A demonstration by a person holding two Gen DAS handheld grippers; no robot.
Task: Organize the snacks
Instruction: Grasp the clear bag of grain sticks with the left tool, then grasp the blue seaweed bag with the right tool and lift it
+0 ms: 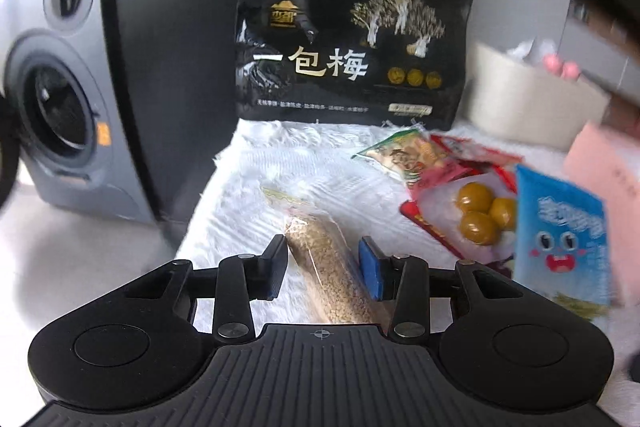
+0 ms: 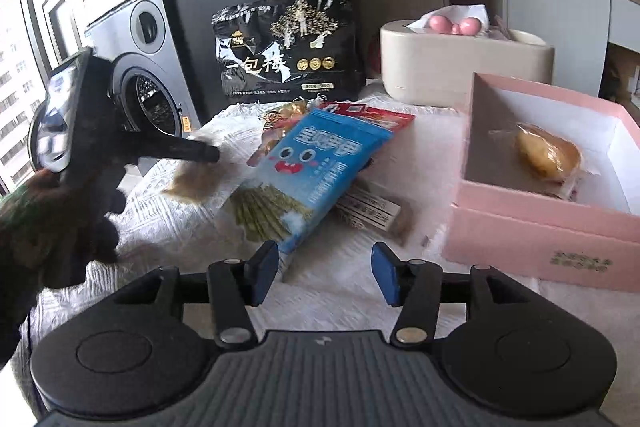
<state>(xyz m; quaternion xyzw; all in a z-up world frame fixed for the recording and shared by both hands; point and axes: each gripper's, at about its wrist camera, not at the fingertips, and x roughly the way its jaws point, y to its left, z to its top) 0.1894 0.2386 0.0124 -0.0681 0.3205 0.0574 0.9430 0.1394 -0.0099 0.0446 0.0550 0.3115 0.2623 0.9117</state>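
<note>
Soft daylight, fisheye warp, motion blur

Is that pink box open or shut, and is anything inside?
Open: the pink box has no lid on it, and its white inside shows. One wrapped yellowish pastry lies in it; the rest looks bare.

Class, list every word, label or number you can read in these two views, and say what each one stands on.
"一包梅": large characters on the black snack bag.
Blue snack packet: white characters, too blurred to read.
Pink box: small print on its front, unreadable.
Black bag's small print: unreadable.
</note>
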